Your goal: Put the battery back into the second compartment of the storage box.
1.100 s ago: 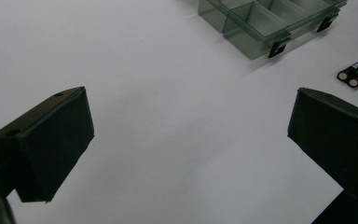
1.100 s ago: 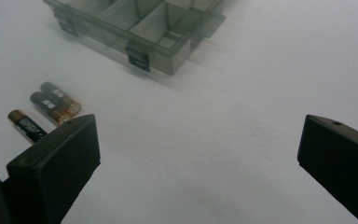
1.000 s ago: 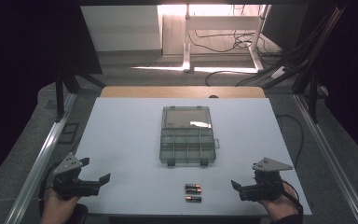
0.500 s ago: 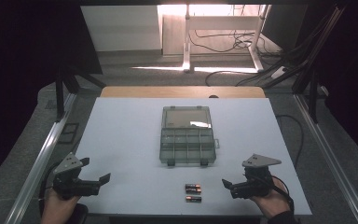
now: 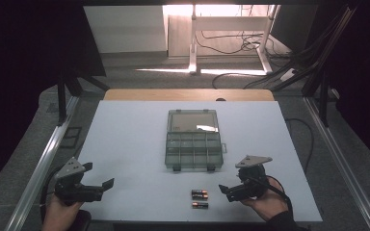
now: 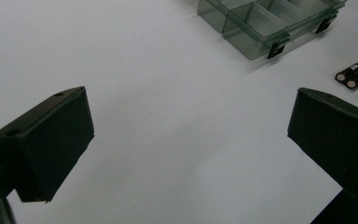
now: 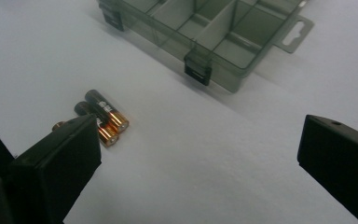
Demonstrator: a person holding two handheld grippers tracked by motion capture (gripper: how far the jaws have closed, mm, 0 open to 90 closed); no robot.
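A clear grey compartment box [image 5: 193, 150] lies in the middle of the white table with its lid [image 5: 193, 121] folded back flat. Two batteries [image 5: 200, 194] lie side by side in front of it, and a third battery [image 5: 200, 204] lies just nearer. My right gripper [image 5: 224, 190] stands open a short way right of the batteries, jaws pointing at them. In the right gripper view the battery pair [image 7: 103, 116] sits by the left jaw of the right gripper [image 7: 200, 140], with the box [image 7: 214, 32] beyond. My left gripper [image 5: 108, 185] is open at the front left; the left gripper [image 6: 191, 121] holds nothing.
The white table top [image 5: 130, 139] is bare around the box. A wooden strip [image 5: 188, 95] edges its far side, and metal rails [image 5: 46, 163] run along both sides. Cables [image 5: 308, 139] trail off the right edge. Box [image 6: 270, 23] and batteries [image 6: 354, 74] lie far right of the left gripper.
My right gripper has moved left across the table toward the batteries, staying open. The left gripper has barely shifted.
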